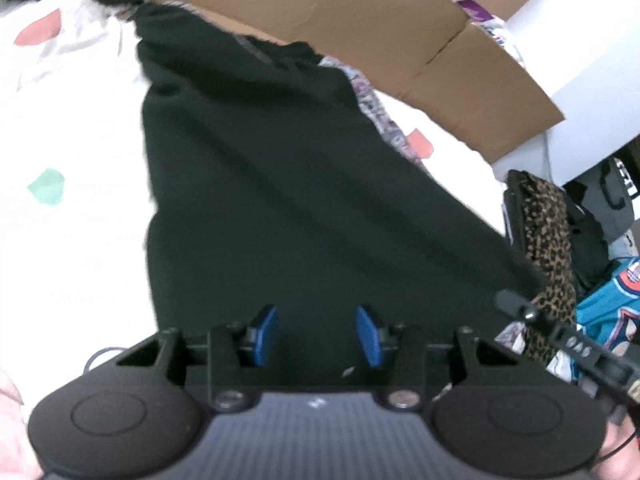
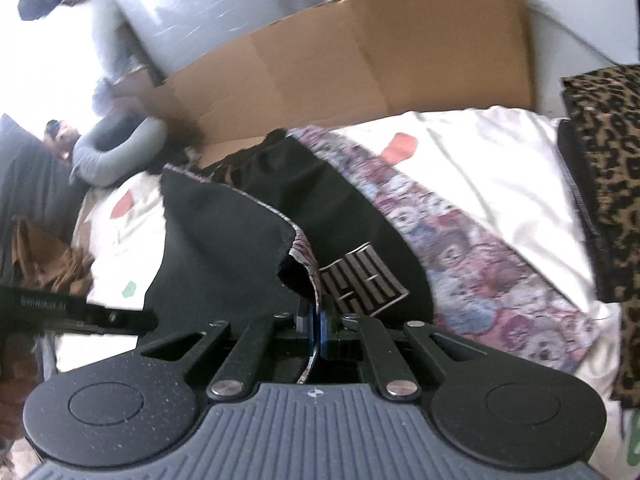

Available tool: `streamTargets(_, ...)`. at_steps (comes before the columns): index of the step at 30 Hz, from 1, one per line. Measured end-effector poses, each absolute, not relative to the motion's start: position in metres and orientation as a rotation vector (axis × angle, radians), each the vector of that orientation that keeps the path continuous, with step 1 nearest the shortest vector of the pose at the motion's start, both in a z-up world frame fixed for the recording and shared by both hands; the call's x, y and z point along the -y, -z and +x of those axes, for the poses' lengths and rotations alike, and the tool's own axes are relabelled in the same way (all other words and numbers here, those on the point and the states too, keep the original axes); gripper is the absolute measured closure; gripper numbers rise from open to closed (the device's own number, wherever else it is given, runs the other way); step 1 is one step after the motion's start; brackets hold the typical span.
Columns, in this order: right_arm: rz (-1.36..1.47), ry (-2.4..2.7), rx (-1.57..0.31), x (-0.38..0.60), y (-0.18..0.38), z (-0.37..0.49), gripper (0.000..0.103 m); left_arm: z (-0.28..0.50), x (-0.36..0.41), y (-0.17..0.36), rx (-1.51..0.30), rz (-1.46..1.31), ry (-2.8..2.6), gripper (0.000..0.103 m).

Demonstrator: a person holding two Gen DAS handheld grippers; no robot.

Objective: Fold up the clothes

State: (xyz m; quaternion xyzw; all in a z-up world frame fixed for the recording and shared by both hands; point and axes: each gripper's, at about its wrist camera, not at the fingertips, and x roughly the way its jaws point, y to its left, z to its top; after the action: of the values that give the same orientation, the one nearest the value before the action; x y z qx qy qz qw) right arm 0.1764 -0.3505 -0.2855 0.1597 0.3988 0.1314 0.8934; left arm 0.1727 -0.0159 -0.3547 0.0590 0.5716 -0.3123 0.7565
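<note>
Toward 12 o'clock past a cardboard sheet (image 2: 352,60), the black garment (image 2: 224,240) edge is clamped by the right gripper (image 2: 317,320), while the left gripper (image 1: 318,332) is seen part-open, empty, over it.

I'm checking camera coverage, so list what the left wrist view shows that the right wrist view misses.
Left wrist only: the left hand-held gripper, pads apart over the black garment, and a teal jersey.
Right wrist only: the right hand-held gripper shut on the garment's edge, plus its striped patch.
Both: garment, cardboard, leopard-print fabric, white bedding.

White bedspread (image 1: 72,128), flattened cardboard (image 2: 360,60) behind, bright daylight at left
</note>
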Motion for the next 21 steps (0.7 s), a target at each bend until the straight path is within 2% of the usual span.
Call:
streamTargets(6, 0.353, -0.190, -0.819, 0.375, 0.285, 0.177, 0.102, 0.175, 0.008, 0.362, -1.277, 0.170, 0.645, 0.057)
streamTargets(21, 0.363, -0.016, -0.906, 0.413, 0.325, 0.174, 0.101, 0.170, -0.014, 0.396, -1.414, 0.296, 0.590, 0.057)
